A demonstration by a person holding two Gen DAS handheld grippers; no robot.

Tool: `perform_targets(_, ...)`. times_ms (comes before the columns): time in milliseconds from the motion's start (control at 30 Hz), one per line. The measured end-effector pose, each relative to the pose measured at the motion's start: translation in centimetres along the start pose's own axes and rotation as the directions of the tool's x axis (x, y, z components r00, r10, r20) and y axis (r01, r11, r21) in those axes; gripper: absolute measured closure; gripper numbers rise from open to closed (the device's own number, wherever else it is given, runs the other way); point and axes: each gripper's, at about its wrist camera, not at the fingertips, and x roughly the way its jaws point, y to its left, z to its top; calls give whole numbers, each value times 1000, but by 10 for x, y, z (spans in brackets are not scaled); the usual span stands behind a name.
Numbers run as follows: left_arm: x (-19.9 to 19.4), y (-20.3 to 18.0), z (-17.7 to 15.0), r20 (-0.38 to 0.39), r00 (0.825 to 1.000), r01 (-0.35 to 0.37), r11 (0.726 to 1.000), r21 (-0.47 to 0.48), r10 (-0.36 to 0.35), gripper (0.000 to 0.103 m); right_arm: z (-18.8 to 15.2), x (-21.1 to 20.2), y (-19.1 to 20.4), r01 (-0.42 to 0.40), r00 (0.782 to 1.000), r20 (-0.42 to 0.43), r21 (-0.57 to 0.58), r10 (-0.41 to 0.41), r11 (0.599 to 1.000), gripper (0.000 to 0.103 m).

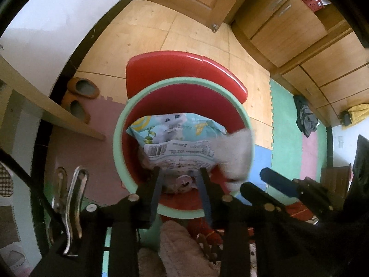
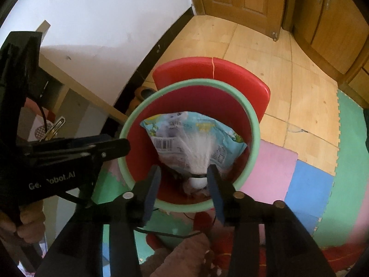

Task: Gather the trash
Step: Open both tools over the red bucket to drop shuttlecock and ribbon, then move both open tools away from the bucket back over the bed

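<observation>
Home room, wooden cabinets (image 1: 288, 20), foam play mats (image 2: 309, 182), slippers (image 1: 81, 97) by wall

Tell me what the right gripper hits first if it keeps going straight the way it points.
Most likely the white shuttlecock between the open fingers of the right gripper, in the mouth of the bin. Behind it lies the blue wrapper; depth is unclear.

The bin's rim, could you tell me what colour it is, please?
Pale mint green, on the red bin; the rim shows best in the right wrist view.
</observation>
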Motion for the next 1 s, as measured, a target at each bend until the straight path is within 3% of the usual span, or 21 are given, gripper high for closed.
perform_targets(133, -8, -1, -1, 6, 1000, -17, 1000, -1, 17, 61, 0, -6, 2, 19, 1000, 16, -6, -18, 1000, 50)
perform_targets(400, -27, -4, -5, 27, 999, -40, 999, 1, 40, 38, -1, -23, 5, 41, 999, 33, -7, -40, 999, 50)
perform_targets(1000, -100, 0, -21, 91, 996, -21, 1000, -22, 23, 27, -7, -82, 43, 26, 994, 110, -50, -20, 998, 50)
